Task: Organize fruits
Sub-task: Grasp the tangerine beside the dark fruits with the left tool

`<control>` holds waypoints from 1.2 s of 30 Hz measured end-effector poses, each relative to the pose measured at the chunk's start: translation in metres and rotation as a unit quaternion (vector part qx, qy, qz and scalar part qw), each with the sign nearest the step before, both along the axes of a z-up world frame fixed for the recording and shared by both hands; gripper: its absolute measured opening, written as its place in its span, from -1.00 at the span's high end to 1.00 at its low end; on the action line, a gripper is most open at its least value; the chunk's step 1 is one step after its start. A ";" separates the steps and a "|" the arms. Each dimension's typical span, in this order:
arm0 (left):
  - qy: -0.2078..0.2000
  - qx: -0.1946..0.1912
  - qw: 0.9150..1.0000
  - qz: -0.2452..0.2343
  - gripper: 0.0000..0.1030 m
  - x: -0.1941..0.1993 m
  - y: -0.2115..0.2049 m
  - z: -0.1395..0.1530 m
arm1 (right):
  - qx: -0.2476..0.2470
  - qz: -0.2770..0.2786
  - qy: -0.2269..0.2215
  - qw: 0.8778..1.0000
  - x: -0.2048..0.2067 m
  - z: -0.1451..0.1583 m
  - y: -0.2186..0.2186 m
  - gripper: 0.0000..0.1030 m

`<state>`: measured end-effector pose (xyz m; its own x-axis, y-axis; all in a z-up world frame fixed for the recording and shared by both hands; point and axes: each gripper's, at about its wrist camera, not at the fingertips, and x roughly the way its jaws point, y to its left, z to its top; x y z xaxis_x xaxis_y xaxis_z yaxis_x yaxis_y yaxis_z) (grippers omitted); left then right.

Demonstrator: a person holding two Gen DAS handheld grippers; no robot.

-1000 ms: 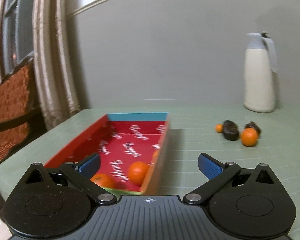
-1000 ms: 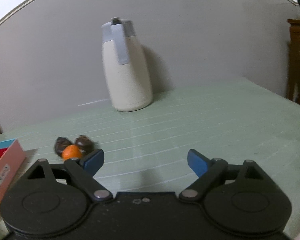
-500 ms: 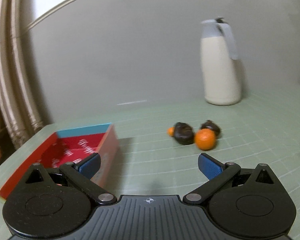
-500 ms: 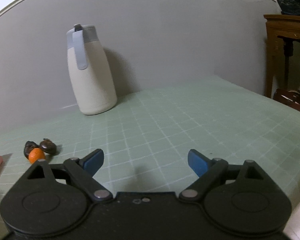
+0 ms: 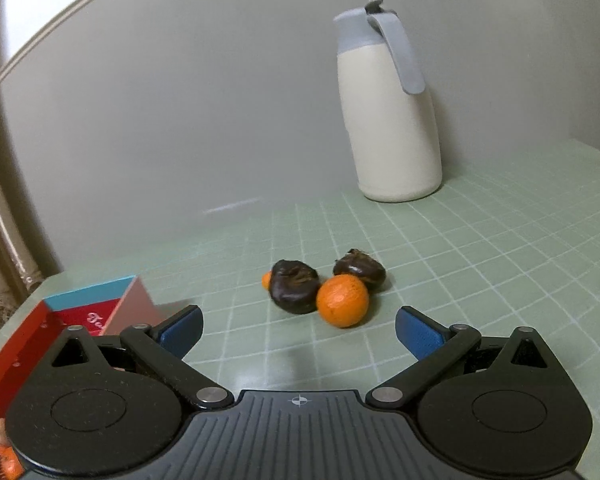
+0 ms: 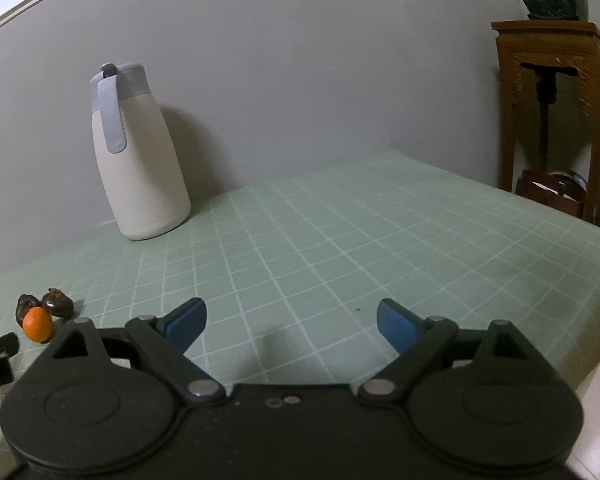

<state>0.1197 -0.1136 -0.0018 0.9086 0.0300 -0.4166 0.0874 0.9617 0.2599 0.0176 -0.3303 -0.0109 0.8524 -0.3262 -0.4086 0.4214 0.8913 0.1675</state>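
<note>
Your left tool (image 5: 298,330) hangs low over the pale green grid-patterned table (image 5: 480,264) with its blue-padded fingers (image 5: 414,330) spread wide and nothing between them. Just beyond the fingertips sits a small cluster of fruit: a round orange tangerine (image 5: 342,300) nearest you, touching a dark brown wrinkled fruit (image 5: 294,286) on its left, with a second dark brown fruit (image 5: 358,269) behind it and a smaller orange fruit (image 5: 266,280) peeking out from behind the first dark one. At the table's left edge lies the shallow red cardboard box with a blue end wall (image 5: 88,300), partly hidden by your left finger; an orange fruit (image 5: 4,450) shows at its near end.

Your right tool (image 6: 291,326) is also spread wide and grips nothing, over bare table well to the right of the cluster. A cream-coloured thermos jug with a grey lid and handle (image 5: 388,120) stands upright by the table's far edge against the grey wall.
</note>
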 end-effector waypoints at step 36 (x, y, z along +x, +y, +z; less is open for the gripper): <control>0.058 -0.018 0.998 -0.035 0.25 0.056 -0.018 -0.022 | 0.009 0.012 0.008 1.000 0.008 0.000 -0.003 -0.80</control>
<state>0.1753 -0.1314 -0.0239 0.8534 -0.0478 -0.5191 0.1814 0.9608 0.2098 0.0257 -0.3333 -0.0114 0.8532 -0.2975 -0.4285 0.4020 0.8984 0.1767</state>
